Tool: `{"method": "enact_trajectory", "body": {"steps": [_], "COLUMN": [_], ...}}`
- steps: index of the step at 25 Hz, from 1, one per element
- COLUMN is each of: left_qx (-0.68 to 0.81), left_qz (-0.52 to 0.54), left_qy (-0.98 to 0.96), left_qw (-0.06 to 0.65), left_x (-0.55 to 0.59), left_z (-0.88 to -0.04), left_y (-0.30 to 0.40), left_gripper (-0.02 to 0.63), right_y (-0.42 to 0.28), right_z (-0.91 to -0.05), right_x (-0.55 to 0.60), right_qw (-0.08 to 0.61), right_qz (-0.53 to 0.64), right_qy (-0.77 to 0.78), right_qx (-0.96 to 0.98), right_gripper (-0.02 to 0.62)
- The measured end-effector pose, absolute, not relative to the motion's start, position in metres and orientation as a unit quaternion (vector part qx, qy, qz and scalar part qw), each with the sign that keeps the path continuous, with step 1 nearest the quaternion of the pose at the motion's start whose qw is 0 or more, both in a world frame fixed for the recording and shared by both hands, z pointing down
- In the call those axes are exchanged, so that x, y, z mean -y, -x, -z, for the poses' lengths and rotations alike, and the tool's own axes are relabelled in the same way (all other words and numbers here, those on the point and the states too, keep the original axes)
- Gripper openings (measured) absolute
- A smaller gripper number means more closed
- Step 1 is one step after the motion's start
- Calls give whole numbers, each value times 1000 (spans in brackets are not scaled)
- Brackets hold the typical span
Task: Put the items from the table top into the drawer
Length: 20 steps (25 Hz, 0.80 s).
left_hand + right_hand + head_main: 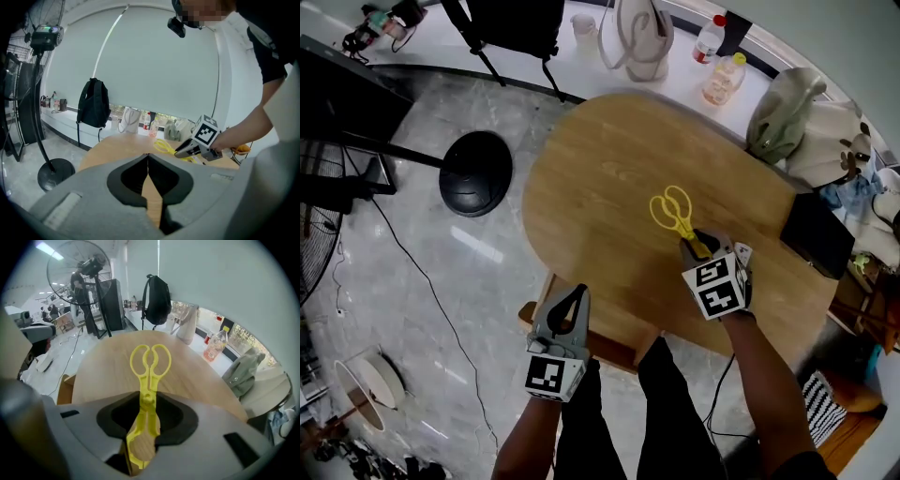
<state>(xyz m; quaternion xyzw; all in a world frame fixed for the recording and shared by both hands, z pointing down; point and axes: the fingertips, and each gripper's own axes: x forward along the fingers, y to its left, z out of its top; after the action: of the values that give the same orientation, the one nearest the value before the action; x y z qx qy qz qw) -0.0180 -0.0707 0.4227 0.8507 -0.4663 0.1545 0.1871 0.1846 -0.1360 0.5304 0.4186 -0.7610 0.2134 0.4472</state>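
Right claw (146, 420) is pinching tongs (150, 363) at the hinge, over the counter (609, 178). Left claw (148, 180) is sitting pressed together, empty. Advised: carrying tongs level toward the drawer (623, 352) at the counter's near edge.

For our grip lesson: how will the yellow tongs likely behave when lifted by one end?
Probably stiff: the tongs stick straight out of the right gripper without drooping. Likely light, being thin openwork plastic. Since they are held near what looks like a pivot, the two arms may scissor apart or twist in the grip.

One pair of yellow tongs (673, 213), one table (600, 178), perhaps two bottles (710, 42) (722, 80)
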Motion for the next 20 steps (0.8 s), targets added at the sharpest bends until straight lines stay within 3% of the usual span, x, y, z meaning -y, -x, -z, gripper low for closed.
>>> {"method": "enact_trajectory", "body": {"steps": [10, 20], "left_qx": [518, 490], "left_qz": [-133, -168], "left_qy": [-816, -831], "left_qw": [218, 200], "left_x": [30, -37], "left_z": [-428, -448], "left_y": [42, 126], "left_gripper": [18, 18], "right_y": [-131, -28], "right_z": [-501, -512], "right_x": [70, -13], "right_qw": [423, 446], "right_qz": [-183, -138], "right_qy": [-406, -373], "right_qx": [789, 802], "right_gripper": [107, 107]}}
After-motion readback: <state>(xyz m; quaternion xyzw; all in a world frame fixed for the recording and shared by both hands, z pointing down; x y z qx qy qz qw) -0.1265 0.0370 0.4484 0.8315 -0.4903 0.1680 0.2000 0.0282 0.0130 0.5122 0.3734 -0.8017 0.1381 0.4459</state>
